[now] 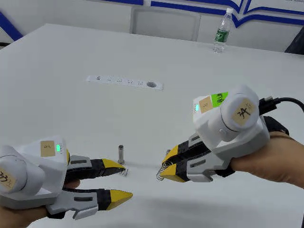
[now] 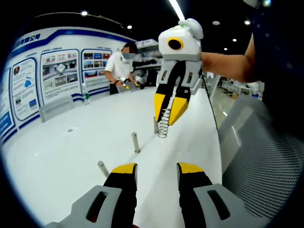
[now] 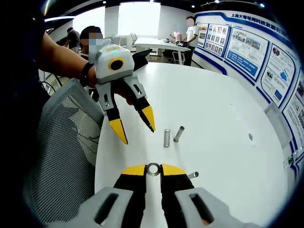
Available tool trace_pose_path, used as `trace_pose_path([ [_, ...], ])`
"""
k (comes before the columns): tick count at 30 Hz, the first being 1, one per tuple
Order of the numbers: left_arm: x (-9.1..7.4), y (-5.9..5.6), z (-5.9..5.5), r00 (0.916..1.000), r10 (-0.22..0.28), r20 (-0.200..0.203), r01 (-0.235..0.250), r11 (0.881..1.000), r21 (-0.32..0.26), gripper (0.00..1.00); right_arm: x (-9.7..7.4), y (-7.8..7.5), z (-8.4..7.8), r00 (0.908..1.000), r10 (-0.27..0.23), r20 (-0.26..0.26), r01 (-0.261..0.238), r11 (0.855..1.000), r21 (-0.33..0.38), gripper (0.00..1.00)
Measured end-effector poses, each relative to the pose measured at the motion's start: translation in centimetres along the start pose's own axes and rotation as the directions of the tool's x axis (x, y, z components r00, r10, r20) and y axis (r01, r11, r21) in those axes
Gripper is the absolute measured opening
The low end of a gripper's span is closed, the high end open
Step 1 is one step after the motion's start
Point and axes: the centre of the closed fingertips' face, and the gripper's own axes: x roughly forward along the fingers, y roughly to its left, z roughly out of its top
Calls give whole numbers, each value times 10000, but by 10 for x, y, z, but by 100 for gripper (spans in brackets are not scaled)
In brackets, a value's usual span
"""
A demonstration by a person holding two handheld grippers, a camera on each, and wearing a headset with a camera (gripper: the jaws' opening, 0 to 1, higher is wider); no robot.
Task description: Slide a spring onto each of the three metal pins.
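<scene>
The right gripper [image 1: 161, 175] is seen with its jaws pinched on a spring [image 1: 164, 169] at the yellow tips. In the right gripper view this spring [image 3: 153, 169] is met end-on, as a small ring clamped between the tips, so its length cannot be read there. In the left gripper view it [image 2: 163, 124] is seen hanging aslant below those tips, over the table [image 2: 71, 156].

The left gripper [image 1: 119, 180] is held with its jaws spread and nothing between them.

In the left gripper view three upright pins are counted. The near pin [image 2: 102, 167] is just left of the left jaw tip. The middle pin [image 2: 136, 141] is ahead of the jaws. The far pin [image 2: 155, 124] is partly covered by the held spring. All three are bare where they can be seen.

In the head view the near pin [image 1: 120, 154] stands just beyond the far jaw tip of the left gripper. A second spring [image 1: 124, 171] lies on the table just ahead of that tip. A half-hidden pin [image 1: 167, 152] is glimpsed behind the right gripper's jaws, and which of the other two it is cannot be told.

In the right gripper view the second spring [image 3: 166, 137] is found ahead of the jaws, just beside a pin. Another pin is cut off by the right jaw tip.
</scene>
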Motion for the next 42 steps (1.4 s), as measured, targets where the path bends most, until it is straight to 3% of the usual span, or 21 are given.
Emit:
trace_pose_path([
  [25, -21, 19, -14, 9947, 1008, -179, -1018, 9924, -695, 60, -18, -43, -3, 9963, -635, -582, 629, 9980, -109, 12],
  [34, -25, 22, -18, 9924, 1200, -260, -1218, 9893, -802, 65, -11, -62, -8, 9914, -670, -1123, 655, 9977, -168, 12],
  [42, -25, 22, -18, 9920, 1231, -277, -1251, 9885, -844, 67, 2, -71, -13, 9907, -593, -1222, 595, 9982, -27, 12],
])
